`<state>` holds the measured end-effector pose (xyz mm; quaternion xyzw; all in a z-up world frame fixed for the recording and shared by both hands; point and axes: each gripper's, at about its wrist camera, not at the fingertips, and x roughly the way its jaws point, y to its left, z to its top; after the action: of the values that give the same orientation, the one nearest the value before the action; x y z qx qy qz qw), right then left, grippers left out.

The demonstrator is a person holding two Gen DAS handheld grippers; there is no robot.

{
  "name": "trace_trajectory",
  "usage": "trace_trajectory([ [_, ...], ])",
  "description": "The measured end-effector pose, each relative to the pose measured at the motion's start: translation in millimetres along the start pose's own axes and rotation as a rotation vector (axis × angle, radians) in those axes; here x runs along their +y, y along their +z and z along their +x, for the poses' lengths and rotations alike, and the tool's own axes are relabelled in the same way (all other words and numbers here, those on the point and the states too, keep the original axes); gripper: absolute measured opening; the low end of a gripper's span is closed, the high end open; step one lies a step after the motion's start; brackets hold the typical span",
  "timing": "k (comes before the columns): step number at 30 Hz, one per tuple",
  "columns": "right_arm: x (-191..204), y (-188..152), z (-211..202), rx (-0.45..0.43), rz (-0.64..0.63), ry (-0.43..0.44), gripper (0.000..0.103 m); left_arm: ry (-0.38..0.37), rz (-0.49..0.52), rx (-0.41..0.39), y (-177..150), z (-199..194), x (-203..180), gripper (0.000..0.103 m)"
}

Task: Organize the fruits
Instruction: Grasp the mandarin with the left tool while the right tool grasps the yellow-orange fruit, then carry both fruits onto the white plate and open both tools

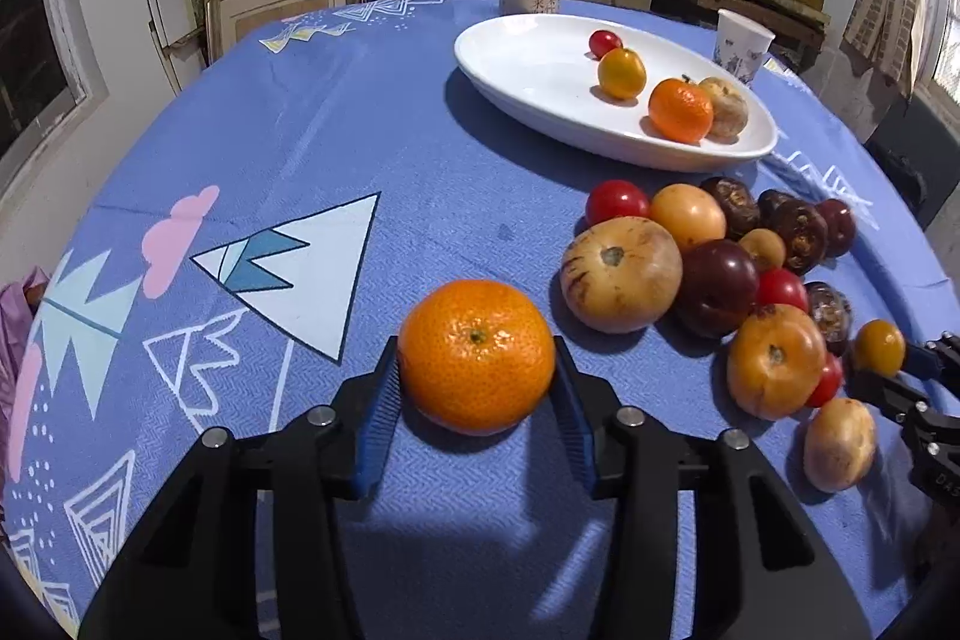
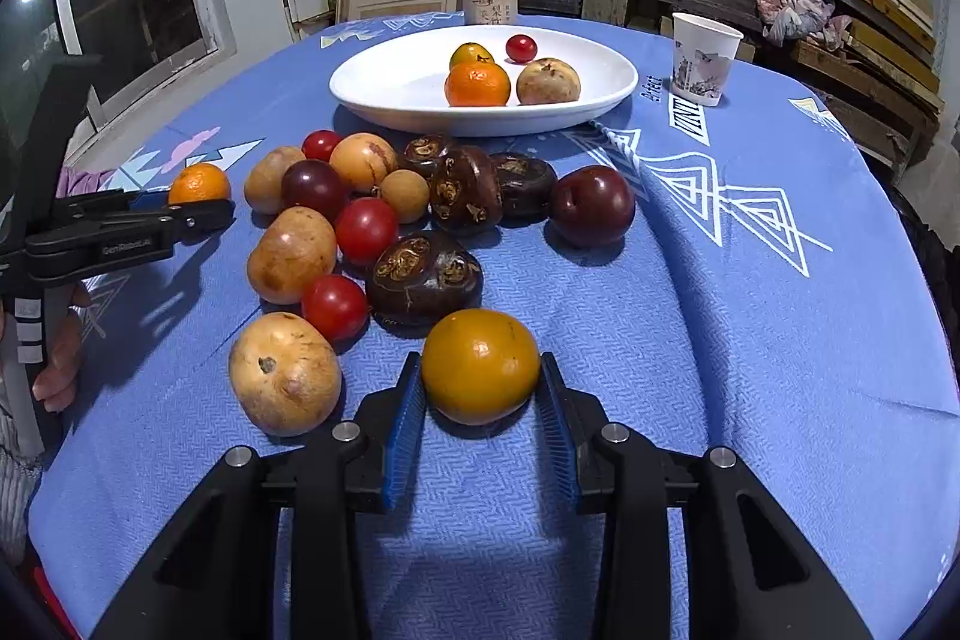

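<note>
Gripping a mandarin (image 1: 477, 355), the left gripper (image 1: 477, 370) has both blue pads against the fruit's sides; the fruit rests on the blue cloth (image 1: 360, 148), clear of the pile.

Ahead and right of those jaws: the loose pile (image 2: 390, 226), still unsorted. It holds tan round fruits, red tomatoes, dark plums and dark knobbly fruits, most of them touching.

Just beside the pile, near edge: a yellow fruit (image 2: 480, 367), clenched between the pads of the right gripper (image 2: 480, 388), sitting on the cloth.

Well ahead of both jaws: the white dish (image 2: 384, 91), holding four pieces: a mandarin, a yellow fruit, a red tomato and a tan fruit, grouped at one end, the rest of the dish bare.

Behind the dish: a can (image 2: 490, 2). To its right: a paper cup (image 2: 703, 58).

Progress, judged: early. Four pieces dished, two in grasp but not lifted, and over a dozen left in the pile. Both held fruits appear bound for the dish.
</note>
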<state>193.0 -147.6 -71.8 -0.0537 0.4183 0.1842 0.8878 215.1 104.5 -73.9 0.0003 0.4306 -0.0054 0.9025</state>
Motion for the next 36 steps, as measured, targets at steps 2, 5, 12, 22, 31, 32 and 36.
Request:
trace_trajectory([
  [2,-2.4,0.2,-0.1,-0.001,0.012,0.003,0.039,-0.004,0.002,-0.040,-1.4,-10.6,-0.6,0.046],
  [5,-5.5,0.3,0.0,-0.001,0.027,0.010,0.039,0.004,0.006,-0.090,-1.6,-22.1,-1.9,0.046],
  [12,-18.3,13.6,0.3,-0.005,0.086,0.052,0.038,0.004,-0.016,-0.035,21.7,-6.9,-7.9,0.046],
  [22,-46.5,124.3,-43.4,-0.220,0.133,0.025,0.038,0.026,-0.025,-0.183,123.6,-23.3,-21.7,0.046],
  [31,-70.7,205.7,22.4,-0.228,0.232,0.041,0.038,0.066,-0.066,-0.144,168.3,38.9,-21.2,0.046],
  [32,-70.0,208.1,32.9,-0.213,0.228,0.034,0.038,0.071,-0.063,-0.130,168.7,48.7,-22.0,0.046],
  [36,-63.7,207.2,79.5,-0.136,0.200,0.020,0.038,0.068,-0.053,-0.073,166.1,84.1,-25.2,0.046],
])
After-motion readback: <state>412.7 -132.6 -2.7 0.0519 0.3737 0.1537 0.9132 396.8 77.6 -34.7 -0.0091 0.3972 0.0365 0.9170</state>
